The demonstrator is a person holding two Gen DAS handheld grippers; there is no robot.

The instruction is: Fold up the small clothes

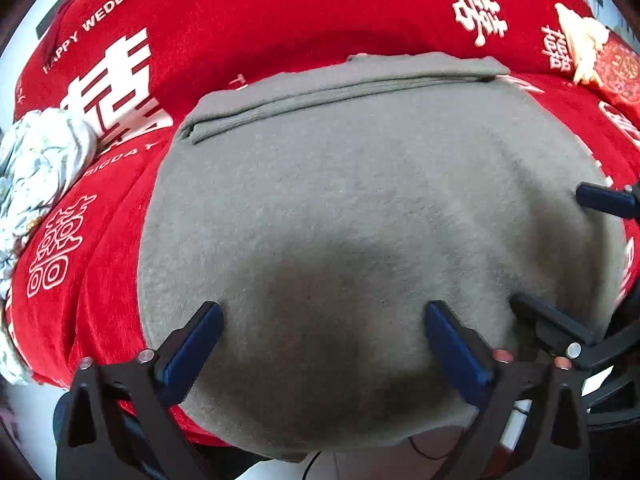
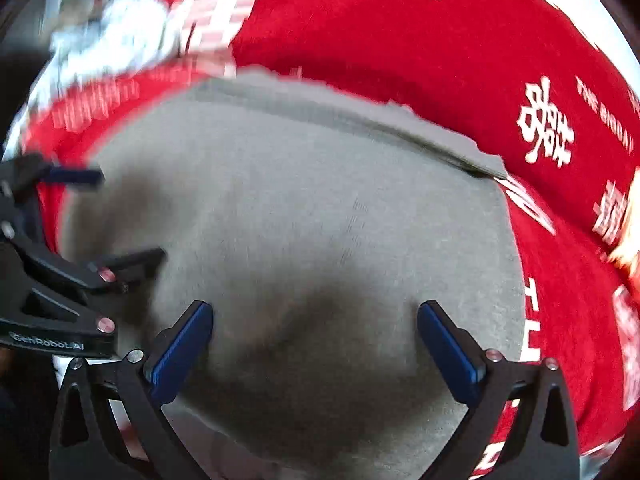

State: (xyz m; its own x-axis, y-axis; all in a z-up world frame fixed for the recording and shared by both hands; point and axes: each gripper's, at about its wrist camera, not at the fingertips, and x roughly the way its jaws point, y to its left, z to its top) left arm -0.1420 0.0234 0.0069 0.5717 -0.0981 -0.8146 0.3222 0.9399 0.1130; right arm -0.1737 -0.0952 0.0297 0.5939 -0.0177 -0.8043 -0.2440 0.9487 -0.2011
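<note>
Over the folded grey garment (image 1: 360, 220), both tongs, left (image 1: 324, 320) and right (image 2: 316, 320), are hovering spread, seemingly readying another fold.

Cloth cover: a red cloth (image 1: 280, 12) spreads across the whole top and both sides of the left wrist frame; in the right wrist frame it fills the top and right side (image 2: 400, 48).
Print on cover: white characters and the words "HAPPY WEDDING" and "THE BIGDAY".
Crumpled fabric: a pale, patterned bundle (image 1: 36, 168) lies at the left edge of the left wrist frame, resting on the red cloth.
Upper right corner: a cream-coloured object (image 1: 582, 40) touching a red patterned item (image 1: 618, 72), both on the cloth; what they are cannot be told.
</note>
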